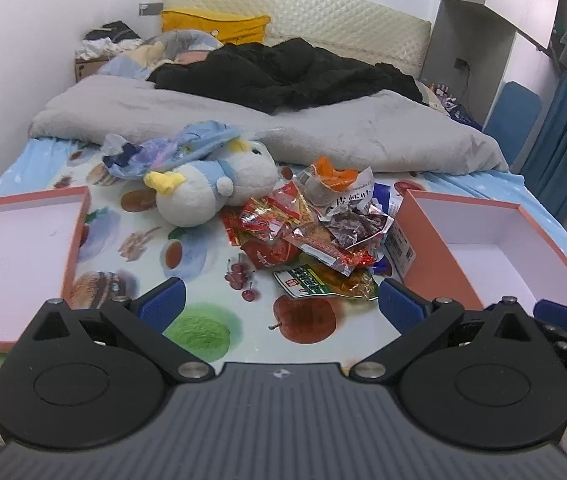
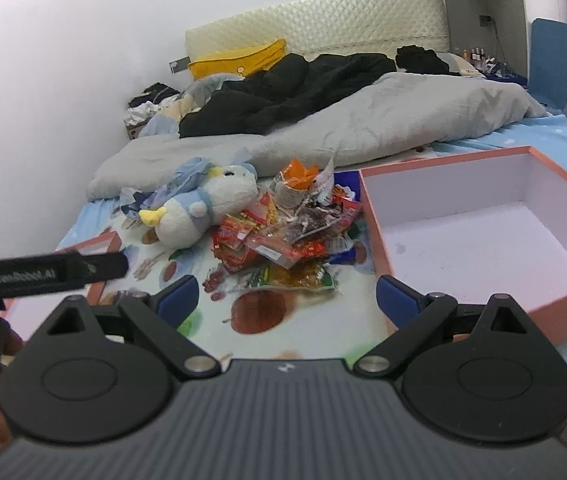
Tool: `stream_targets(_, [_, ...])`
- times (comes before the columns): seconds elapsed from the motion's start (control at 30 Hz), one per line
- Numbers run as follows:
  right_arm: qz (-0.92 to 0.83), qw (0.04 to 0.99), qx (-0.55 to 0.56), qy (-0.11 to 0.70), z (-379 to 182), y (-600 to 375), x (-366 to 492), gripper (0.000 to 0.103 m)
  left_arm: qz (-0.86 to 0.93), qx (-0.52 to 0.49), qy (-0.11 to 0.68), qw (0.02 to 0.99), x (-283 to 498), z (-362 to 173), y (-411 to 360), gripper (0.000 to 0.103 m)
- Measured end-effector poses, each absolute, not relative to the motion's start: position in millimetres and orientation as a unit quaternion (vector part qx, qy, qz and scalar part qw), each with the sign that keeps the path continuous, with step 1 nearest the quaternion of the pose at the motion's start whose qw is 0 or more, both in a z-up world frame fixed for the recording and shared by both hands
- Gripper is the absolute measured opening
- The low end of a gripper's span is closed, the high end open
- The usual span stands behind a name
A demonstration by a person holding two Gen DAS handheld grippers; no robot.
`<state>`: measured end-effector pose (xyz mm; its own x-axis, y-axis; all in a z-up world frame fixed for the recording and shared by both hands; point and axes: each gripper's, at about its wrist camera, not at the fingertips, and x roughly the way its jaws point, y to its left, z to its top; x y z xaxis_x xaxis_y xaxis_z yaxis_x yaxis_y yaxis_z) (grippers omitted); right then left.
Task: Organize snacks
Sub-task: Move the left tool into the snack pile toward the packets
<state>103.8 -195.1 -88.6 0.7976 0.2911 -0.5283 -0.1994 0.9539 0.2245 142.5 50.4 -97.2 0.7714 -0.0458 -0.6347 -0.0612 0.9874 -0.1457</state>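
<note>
A pile of snack packets point(image 1: 315, 232) lies mid-bed, mostly red and orange wrappers with a green-labelled packet point(image 1: 323, 282) nearest me; it also shows in the right wrist view point(image 2: 287, 236). An open pink box point(image 1: 495, 256) with a white inside stands right of the pile point(image 2: 479, 232). Its lid point(image 1: 15, 256) lies open side up on the left point(image 2: 99, 268). My left gripper point(image 1: 281, 304) is open and empty, short of the pile. My right gripper point(image 2: 287, 298) is open and empty, also short of the pile. The left gripper's body point(image 2: 43, 272) shows at the left of the right wrist view.
A blue and white plush penguin point(image 1: 211, 188) lies left of and touching the pile, with a crumpled blue bag point(image 1: 163, 152) behind it. A grey duvet point(image 1: 283, 128) and black clothes point(image 1: 283, 76) cover the far half of the bed. The wall runs along the left.
</note>
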Motion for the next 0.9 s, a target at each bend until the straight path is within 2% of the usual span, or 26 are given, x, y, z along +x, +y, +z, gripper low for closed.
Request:
stream_targets(0.47, [0.144, 0.947, 0.033, 0.284, -126, -164, 174, 0.096, -0.021, -0.101, 0.360, 0.927, 234, -156, 78, 0.102])
stream_targets(0.6, [0.139, 0.947, 0.030, 0.290, -145, -155, 199, 0.089, -0.029, -0.110, 0.363, 0.925, 266, -179, 89, 0.102])
stream_targets(0.77, [0.125, 0.948, 0.022, 0.292, -165, -147, 225, 0.088, -0.045, -0.139, 0.375, 0.915, 304, -211, 105, 0.102])
stream_targets(0.9, [0.114, 0.944, 0.032, 0.307, -179, -144, 249, 0.083, -0.059, -0.171, 0.381, 0.907, 332, -233, 119, 0.099])
